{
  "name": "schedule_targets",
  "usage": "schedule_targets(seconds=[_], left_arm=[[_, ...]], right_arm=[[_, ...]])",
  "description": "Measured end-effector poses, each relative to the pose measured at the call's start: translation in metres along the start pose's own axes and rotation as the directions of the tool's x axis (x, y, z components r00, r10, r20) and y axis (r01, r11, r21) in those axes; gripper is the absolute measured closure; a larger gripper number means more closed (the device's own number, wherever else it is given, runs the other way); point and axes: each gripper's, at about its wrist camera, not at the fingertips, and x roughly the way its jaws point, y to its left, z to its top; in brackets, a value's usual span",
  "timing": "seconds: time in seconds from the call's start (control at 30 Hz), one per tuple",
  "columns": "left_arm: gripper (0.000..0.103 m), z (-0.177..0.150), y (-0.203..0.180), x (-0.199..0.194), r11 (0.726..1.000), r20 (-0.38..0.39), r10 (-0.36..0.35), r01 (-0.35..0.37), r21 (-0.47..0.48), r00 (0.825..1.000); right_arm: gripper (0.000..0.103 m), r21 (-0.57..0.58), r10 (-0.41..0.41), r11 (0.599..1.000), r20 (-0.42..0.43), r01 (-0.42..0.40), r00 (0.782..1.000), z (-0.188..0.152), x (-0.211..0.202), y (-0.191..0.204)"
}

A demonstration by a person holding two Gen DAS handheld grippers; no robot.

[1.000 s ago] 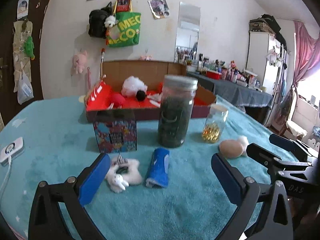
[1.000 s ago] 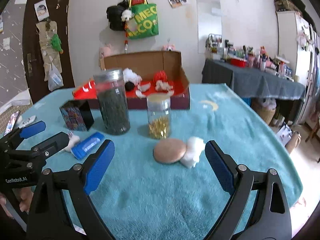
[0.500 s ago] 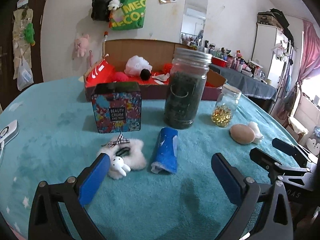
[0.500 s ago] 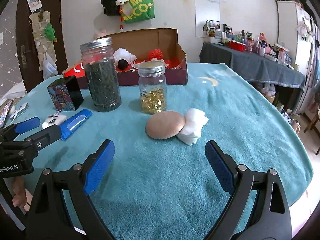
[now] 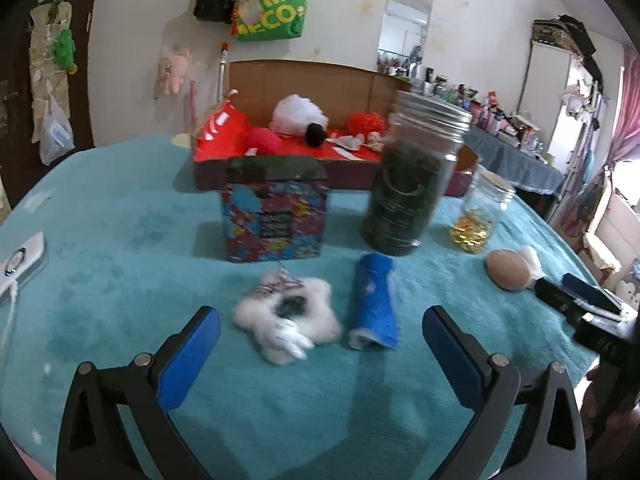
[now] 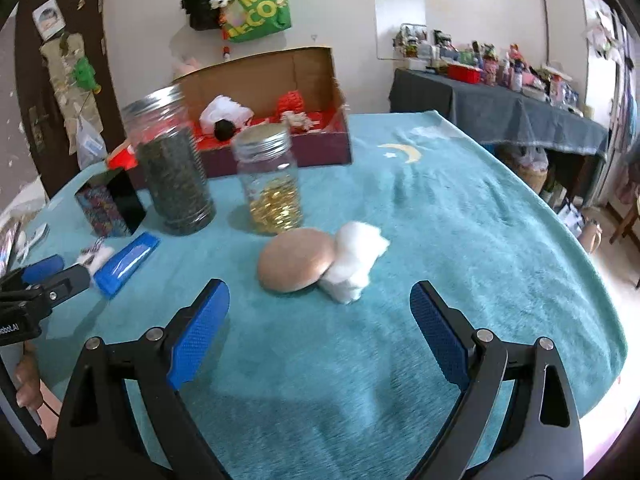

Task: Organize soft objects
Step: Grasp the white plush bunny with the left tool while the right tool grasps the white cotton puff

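My left gripper (image 5: 320, 344) is open above the teal cloth, with a white fluffy rabbit charm (image 5: 286, 320) and a rolled blue cloth (image 5: 374, 304) lying just ahead between its fingers. My right gripper (image 6: 320, 316) is open too, nothing between its pads. Just beyond it lie a brown plush mushroom cap (image 6: 295, 259) and its white stem (image 6: 354, 258), seen small in the left wrist view as the plush mushroom (image 5: 508, 270). An open cardboard box (image 5: 304, 92) with red lining holds several soft things at the back.
A tall jar of dark leaves (image 5: 412, 184), a small jar of gold capsules (image 6: 272, 184) and a colourful square tin (image 5: 274, 216) stand between the grippers and the box. A phone-like device (image 5: 20, 264) lies at the left. A cluttered side table (image 6: 496, 108) stands to the right.
Both grippers have dipped and come closer to the cloth. The rabbit charm and blue roll now sit nearer the left fingers, the mushroom nearer the right fingers. Both stay open.
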Motion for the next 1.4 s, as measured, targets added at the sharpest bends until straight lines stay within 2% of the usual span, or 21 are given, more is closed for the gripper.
schedule_targets(seconds=[0.17,0.33,0.37,0.43,0.5,0.53,0.57,0.67,0.7,0.73,1.03,1.1,1.27,1.4], left_arm=[[0.001,0.007,0.012,0.004,0.999,-0.016,0.041,-0.040,0.019,0.999],[0.013,0.009,0.020,0.013,0.999,-0.064,0.039,-0.038,0.019,0.997],[0.016,0.009,0.022,0.016,0.999,-0.082,0.040,-0.039,0.017,0.996],[0.032,0.007,0.024,0.022,0.999,-0.108,0.032,-0.031,0.013,0.994],[0.036,0.006,0.024,0.026,1.000,-0.122,0.005,-0.003,0.015,0.993],[0.045,0.005,0.023,0.025,1.000,-0.116,0.003,0.000,0.022,0.993],[0.049,0.006,0.021,0.025,0.999,-0.118,-0.021,0.025,0.034,0.993],[0.052,0.005,0.019,0.023,0.998,-0.106,-0.023,0.028,0.051,0.994],[0.055,0.005,0.019,0.021,0.998,-0.100,-0.023,0.029,0.051,0.995],[0.065,0.007,0.019,0.019,0.998,-0.093,-0.023,0.027,0.049,0.995],[0.067,0.018,0.016,0.010,0.997,-0.064,-0.057,0.060,0.053,0.996],[0.067,0.021,0.013,0.007,0.996,-0.055,-0.073,0.075,0.051,0.996],[0.067,0.024,0.004,0.007,0.990,-0.061,-0.134,0.137,0.045,0.989],[0.067,0.027,-0.001,0.003,0.988,-0.049,-0.135,0.138,0.063,0.990]], right_arm=[[0.010,0.097,0.016,0.995,-0.024,-0.014,1.000,0.011,0.007,-0.024],[0.011,0.218,0.067,0.974,-0.052,-0.055,0.996,0.015,0.019,-0.048],[0.016,0.242,0.084,0.968,-0.057,-0.068,0.995,0.016,0.022,-0.053],[0.030,0.271,0.095,0.959,-0.059,-0.076,0.994,0.016,0.024,-0.059],[0.058,0.266,0.098,0.961,-0.065,-0.077,0.993,0.018,0.026,-0.058],[0.062,0.272,0.127,0.957,-0.078,-0.101,0.989,0.019,0.029,-0.058],[0.066,0.276,0.150,0.954,-0.089,-0.120,0.985,0.019,0.032,-0.057],[0.091,0.266,0.190,0.951,-0.091,-0.160,0.978,0.020,0.037,-0.053],[0.092,0.281,0.216,0.942,-0.087,-0.184,0.973,0.020,0.037,-0.055],[0.092,0.283,0.217,0.941,-0.080,-0.186,0.973,0.020,0.037,-0.055],[0.093,0.229,0.212,0.949,0.051,-0.218,0.976,0.044,0.001,-0.052],[0.093,0.215,0.254,0.941,0.060,-0.262,0.965,0.048,-0.004,-0.046],[0.093,0.166,0.367,0.918,-0.013,-0.360,0.930,0.043,0.008,-0.011],[0.093,0.124,0.406,0.911,-0.090,-0.394,0.909,0.031,0.027,0.021]])
